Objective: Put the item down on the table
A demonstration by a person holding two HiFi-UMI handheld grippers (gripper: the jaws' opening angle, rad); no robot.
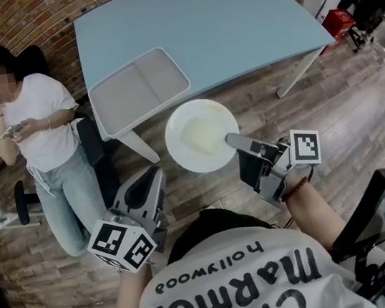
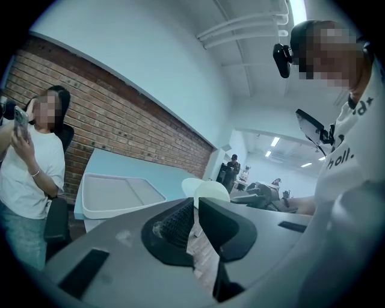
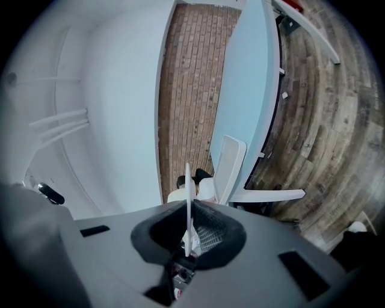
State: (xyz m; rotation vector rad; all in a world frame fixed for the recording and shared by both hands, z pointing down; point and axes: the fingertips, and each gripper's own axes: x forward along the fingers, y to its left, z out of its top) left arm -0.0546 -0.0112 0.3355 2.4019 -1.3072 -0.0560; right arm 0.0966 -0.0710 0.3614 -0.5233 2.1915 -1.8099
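Head view, right tool (image 1: 234, 141) gripping plate (image 1: 192, 129)

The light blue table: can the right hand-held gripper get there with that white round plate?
Probably yes. The right hand-held gripper holds the white round plate over the wooden floor, short of the light blue table. Nothing stands between; only the white rectangular tray fills its near corner.

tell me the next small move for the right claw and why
Probably carry the plate forward over the table before lowering it. The right claw is shut on the plate's rim, and in the head view the plate hangs over the wooden floor, short of the table's near edge. Bare tabletop lies right of the tray.
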